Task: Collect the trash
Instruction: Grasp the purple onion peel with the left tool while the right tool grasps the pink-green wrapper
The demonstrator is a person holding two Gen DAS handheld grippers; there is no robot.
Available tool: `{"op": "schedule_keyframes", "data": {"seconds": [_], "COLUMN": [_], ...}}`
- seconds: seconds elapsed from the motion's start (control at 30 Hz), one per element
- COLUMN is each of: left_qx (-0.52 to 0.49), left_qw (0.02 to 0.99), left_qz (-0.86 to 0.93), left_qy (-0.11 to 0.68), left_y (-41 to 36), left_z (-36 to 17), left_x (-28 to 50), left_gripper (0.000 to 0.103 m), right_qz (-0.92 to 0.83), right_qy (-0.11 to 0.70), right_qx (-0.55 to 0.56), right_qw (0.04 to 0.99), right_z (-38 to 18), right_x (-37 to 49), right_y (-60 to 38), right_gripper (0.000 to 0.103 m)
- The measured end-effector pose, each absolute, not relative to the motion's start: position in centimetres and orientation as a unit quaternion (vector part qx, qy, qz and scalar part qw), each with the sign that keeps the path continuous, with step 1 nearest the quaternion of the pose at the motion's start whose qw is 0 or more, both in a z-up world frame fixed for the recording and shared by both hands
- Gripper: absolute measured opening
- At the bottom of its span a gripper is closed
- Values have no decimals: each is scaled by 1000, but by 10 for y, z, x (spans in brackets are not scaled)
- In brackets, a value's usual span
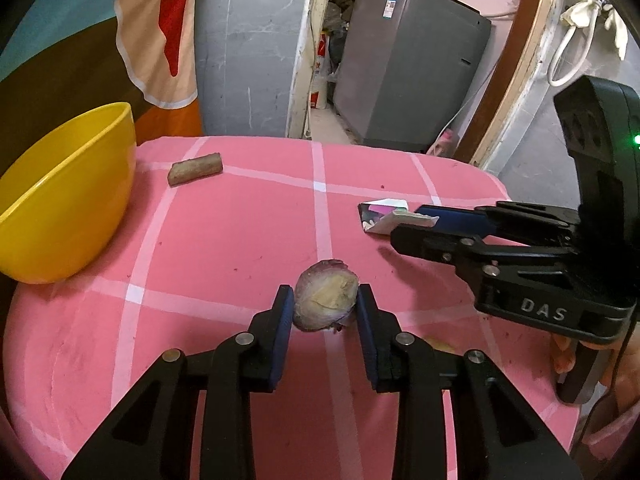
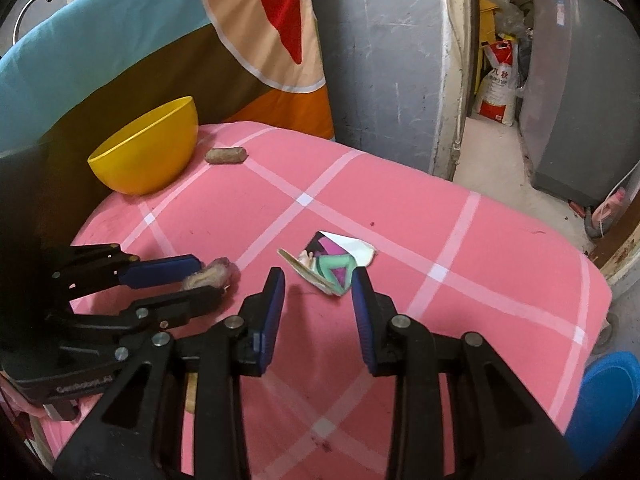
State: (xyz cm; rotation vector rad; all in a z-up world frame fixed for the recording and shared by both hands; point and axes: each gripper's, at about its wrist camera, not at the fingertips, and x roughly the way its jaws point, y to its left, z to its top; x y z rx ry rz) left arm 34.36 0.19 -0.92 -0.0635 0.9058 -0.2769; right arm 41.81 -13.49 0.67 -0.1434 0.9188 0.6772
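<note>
A round purplish vegetable scrap [image 1: 326, 296] lies on the pink checked table [image 1: 224, 240]. My left gripper [image 1: 326, 300] is shut on it, a blue pad against each side; the right wrist view shows the same grip [image 2: 210, 280] on the scrap [image 2: 214, 274]. A crumpled colourful paper [image 2: 332, 264] sits between the tips of my right gripper [image 2: 318, 280], which is open: the right finger is at the paper's edge and a gap shows on the left. The left wrist view has that gripper [image 1: 406, 224] straddling the paper [image 1: 382, 216]. A brown stubby piece [image 1: 195, 169] lies near the yellow bowl [image 1: 60, 232].
The yellow bowl [image 2: 148, 168] stands at the table's far left with the brown piece [image 2: 225, 155] beside it. Behind hangs a colourful cloth [image 2: 260, 20]. A grey washing machine [image 1: 408, 72] stands beyond the table, a blue bin [image 2: 608, 392] at the near right.
</note>
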Motion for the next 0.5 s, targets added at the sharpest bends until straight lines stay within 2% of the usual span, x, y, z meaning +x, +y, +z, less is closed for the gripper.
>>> {"op": "schedule_keyframes", "data": {"seconds": [0.03, 0.1, 0.2, 0.5], "left_qx": [-30, -25, -24, 2], "left_qw": [889, 888, 888, 887], "left_qz": [-133, -132, -131, -124], "left_qy": [437, 439, 441, 444], "left_y": [1, 0, -2, -8], "left_z": [-10, -11, -11, -14], "left_x": [343, 344, 346, 347], "left_gripper": [29, 29, 29, 29], "right_qz": [321, 319, 323, 317], "right_qy": [435, 434, 431, 405], "right_qx": [-69, -74, -71, -54], "right_qw": [839, 839, 840, 856], "right_z": [6, 5, 6, 18], "right_x": [418, 419, 418, 394], "right_y": [-134, -131, -132, -150], "right_gripper": [35, 18, 10, 9]}}
